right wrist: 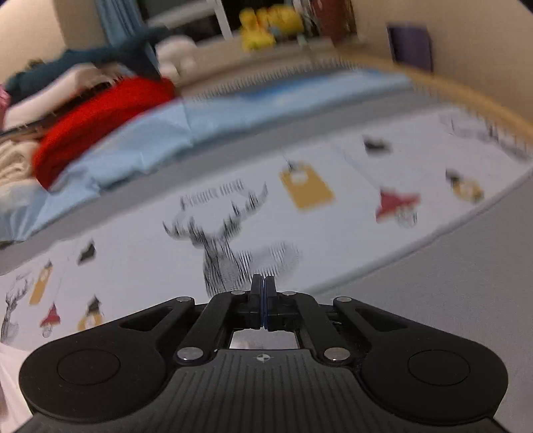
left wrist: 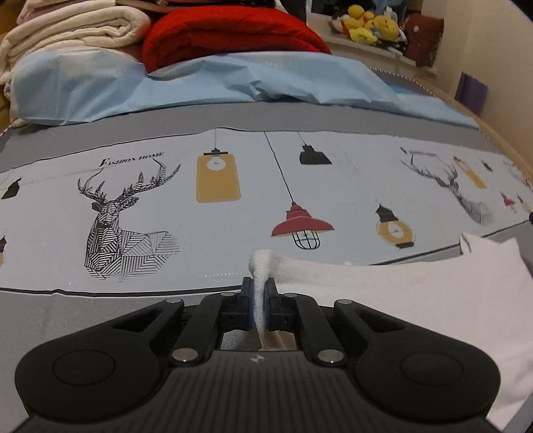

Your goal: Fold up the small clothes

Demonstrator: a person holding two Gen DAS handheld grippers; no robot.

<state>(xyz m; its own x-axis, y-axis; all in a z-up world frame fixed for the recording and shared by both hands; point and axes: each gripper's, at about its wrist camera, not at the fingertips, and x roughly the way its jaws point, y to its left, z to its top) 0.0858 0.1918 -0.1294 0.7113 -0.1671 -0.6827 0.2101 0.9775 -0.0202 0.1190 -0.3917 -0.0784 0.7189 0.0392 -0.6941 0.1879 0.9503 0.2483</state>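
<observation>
My left gripper (left wrist: 259, 283) is shut on a pinched fold of a small white garment (left wrist: 416, 293). The garment spreads to the right over the bed and lies low on the printed sheet (left wrist: 200, 226). A bunched tip of the cloth sticks up above the fingers. My right gripper (right wrist: 263, 286) is shut with nothing between its fingers, above the printed sheet (right wrist: 349, 186). The right wrist view is blurred by motion. A pale strip of cloth shows at its bottom left edge (right wrist: 6, 373); I cannot tell if it is the garment.
A light blue sheet (left wrist: 233, 83) lies bunched across the back of the bed. Behind it are a red blanket (left wrist: 233, 33) and folded cream blankets (left wrist: 73, 30). Yellow plush toys (left wrist: 369, 23) sit on a ledge. The bed's wooden edge (left wrist: 499, 133) runs along the right.
</observation>
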